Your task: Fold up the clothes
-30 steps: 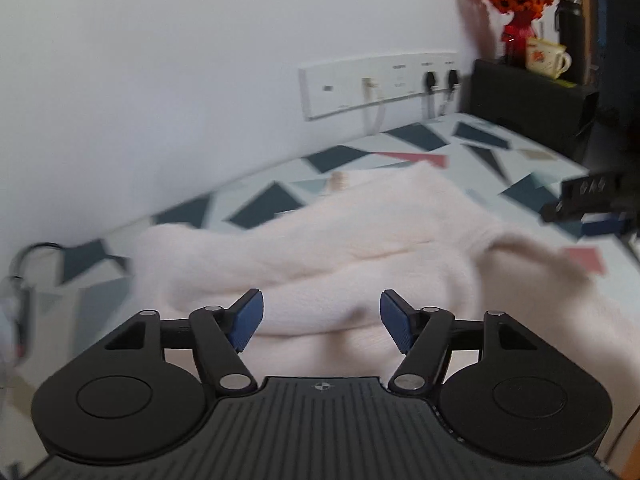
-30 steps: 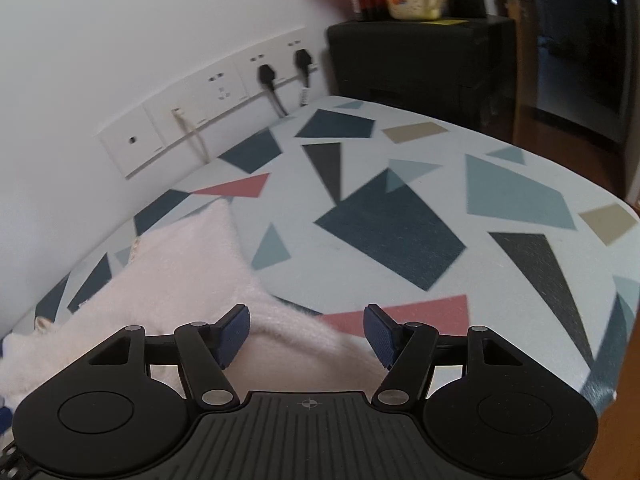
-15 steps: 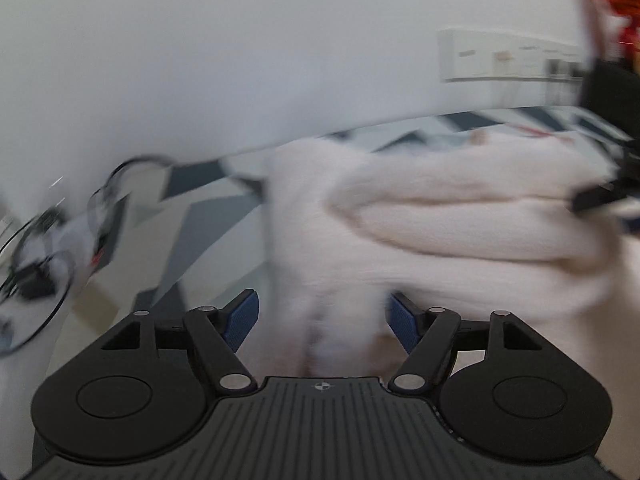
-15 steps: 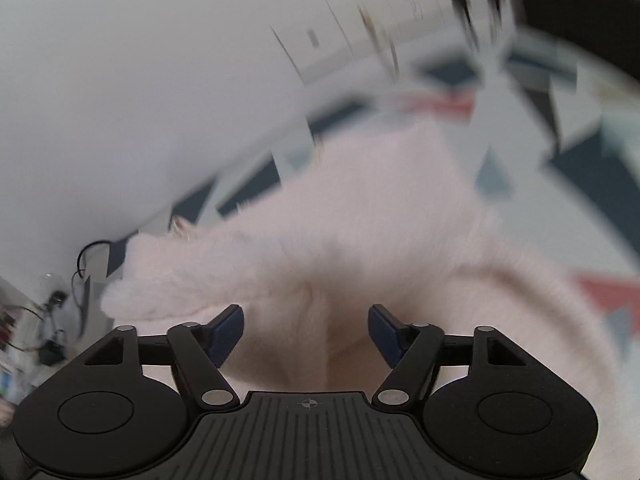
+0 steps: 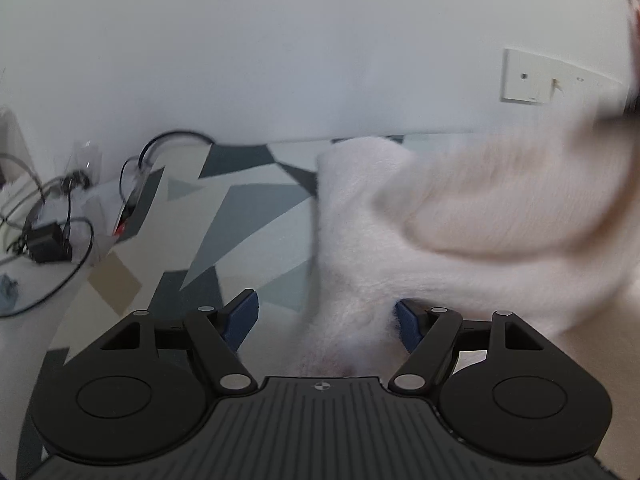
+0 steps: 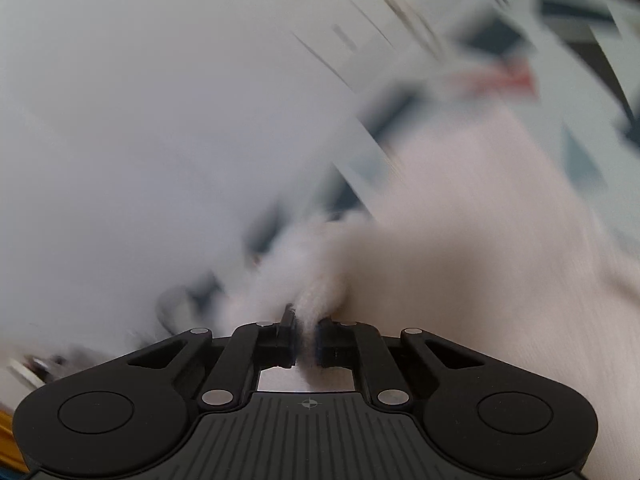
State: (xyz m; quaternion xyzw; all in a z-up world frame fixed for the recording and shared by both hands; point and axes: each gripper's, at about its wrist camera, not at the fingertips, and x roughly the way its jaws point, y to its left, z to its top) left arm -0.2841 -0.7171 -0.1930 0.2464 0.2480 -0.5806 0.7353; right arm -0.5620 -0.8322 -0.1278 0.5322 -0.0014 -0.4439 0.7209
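A fluffy pale pink sweater [image 5: 460, 232] lies bunched on the patterned table [image 5: 240, 216], filling the right half of the left wrist view. My left gripper [image 5: 326, 318] is open, its blue pads astride the sweater's near edge, which reaches in between them. In the blurred right wrist view my right gripper [image 6: 306, 340] is shut on a pinched fold of the sweater [image 6: 460, 264]. A raised, blurred fold of the sweater hangs over the rest at the right of the left wrist view.
Black cables and a small black adapter [image 5: 48, 240] lie at the table's left end. A white wall socket plate [image 5: 532, 80] is on the wall behind. The table's geometric cloth shows left of the sweater.
My right gripper has closed on a fold of the sweater and is moving fast. My left gripper has swung left, so the cables have come into view and a sweater fold has risen.
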